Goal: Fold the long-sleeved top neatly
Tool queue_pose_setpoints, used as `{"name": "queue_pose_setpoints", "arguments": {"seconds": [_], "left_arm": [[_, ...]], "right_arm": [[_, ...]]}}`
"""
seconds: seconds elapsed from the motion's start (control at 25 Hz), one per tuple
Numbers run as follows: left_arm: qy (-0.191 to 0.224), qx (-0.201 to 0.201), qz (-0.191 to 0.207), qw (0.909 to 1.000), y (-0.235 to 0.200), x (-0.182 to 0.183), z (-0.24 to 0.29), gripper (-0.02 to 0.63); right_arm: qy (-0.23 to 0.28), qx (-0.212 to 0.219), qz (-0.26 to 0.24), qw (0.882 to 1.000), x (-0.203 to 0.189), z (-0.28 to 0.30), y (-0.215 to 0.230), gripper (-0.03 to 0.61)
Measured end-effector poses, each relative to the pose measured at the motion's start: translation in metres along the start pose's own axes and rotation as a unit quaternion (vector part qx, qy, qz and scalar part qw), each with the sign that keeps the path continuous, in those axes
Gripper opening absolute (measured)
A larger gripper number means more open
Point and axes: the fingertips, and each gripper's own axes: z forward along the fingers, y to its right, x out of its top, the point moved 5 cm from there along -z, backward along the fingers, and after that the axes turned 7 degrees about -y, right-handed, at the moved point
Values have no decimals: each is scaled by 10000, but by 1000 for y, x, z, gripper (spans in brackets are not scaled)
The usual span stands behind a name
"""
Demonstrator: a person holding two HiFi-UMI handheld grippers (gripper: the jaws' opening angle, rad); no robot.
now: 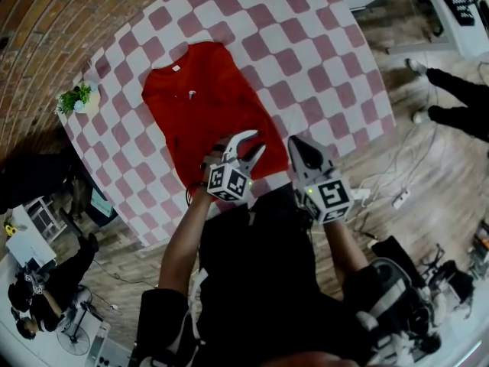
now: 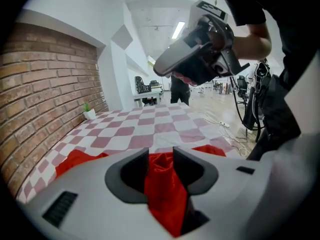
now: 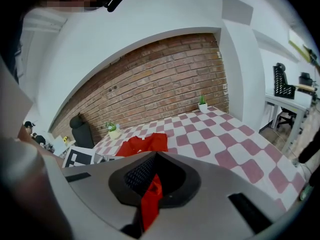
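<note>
The red long-sleeved top point(image 1: 200, 109) lies spread on the pink-and-white checked table point(image 1: 306, 67), collar towards the far side. My left gripper point(image 1: 258, 141) is at the top's near hem, its jaws standing apart. In the left gripper view, red cloth point(image 2: 162, 184) bunches loosely in the gap of the left gripper point(image 2: 161, 156). My right gripper point(image 1: 294, 141) is just to its right at the table's near edge, shut. In the right gripper view a strip of red cloth point(image 3: 150, 199) is pinched in the right gripper point(image 3: 154, 171), and the rest of the top point(image 3: 142, 145) lies beyond.
A small potted plant point(image 1: 79, 98) stands at the table's far left corner by the brick wall point(image 1: 46, 21). A power strip and cables point(image 1: 399, 199) lie on the wooden floor to the right. A person's legs point(image 1: 458, 98) are at the far right.
</note>
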Motion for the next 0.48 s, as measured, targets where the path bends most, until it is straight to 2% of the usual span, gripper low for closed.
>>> {"name": "queue_pose_setpoints", "arguments": {"seconds": [0.16, 0.24, 0.36, 0.48], "left_arm": [[299, 371, -337, 9983, -7, -1, -29, 138], [439, 645, -630, 9950, -16, -5, -47, 103], [730, 1024, -1149, 9854, -34, -7, -80, 68], [934, 1422, -1404, 9754, -50, -10, -114, 39]], "right_arm": [[-94, 122, -156, 9998, 3, 5, -11, 8], [-141, 230, -236, 9994, 5, 10, -19, 8], [-166, 313, -332, 9988, 8, 15, -28, 8], [-156, 385, -463, 9981, 12, 20, -39, 8]]}}
